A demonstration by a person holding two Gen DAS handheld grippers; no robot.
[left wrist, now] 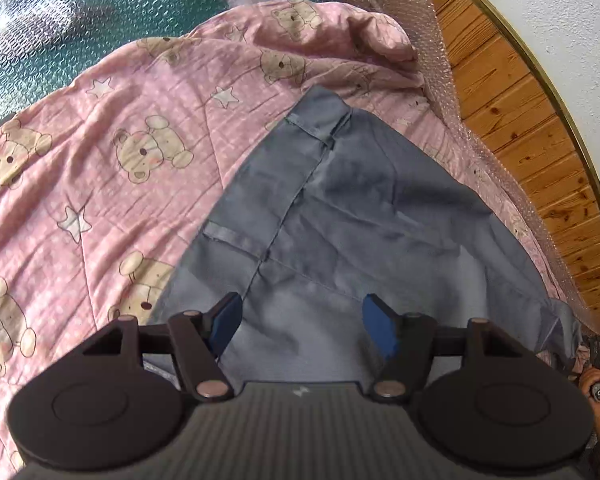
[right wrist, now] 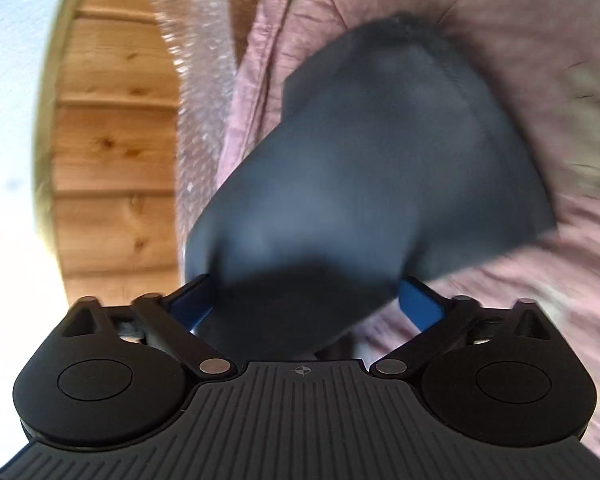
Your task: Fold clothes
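A grey garment [left wrist: 352, 216] lies spread on a pink quilt [left wrist: 100, 152] printed with bears and stars, a seam and a small loop showing on it. My left gripper [left wrist: 302, 322] hovers over its near part, open, the blue pads [left wrist: 380, 330] wide apart and pressing on nothing. In the blurred right wrist view the grey garment [right wrist: 372, 152] fills the middle and a dark fold of it runs in between the fingers of my right gripper [right wrist: 306, 300]. Those blue pads [right wrist: 420, 302] stand well apart, and I see no pinch on the cloth.
Bubble wrap [left wrist: 432, 40] lies along the quilt's far edge. Beyond it is a wooden plank floor [left wrist: 520, 120] and a white wall [left wrist: 560, 12]. A person's hand [left wrist: 596, 384] shows at the lower right of the left wrist view.
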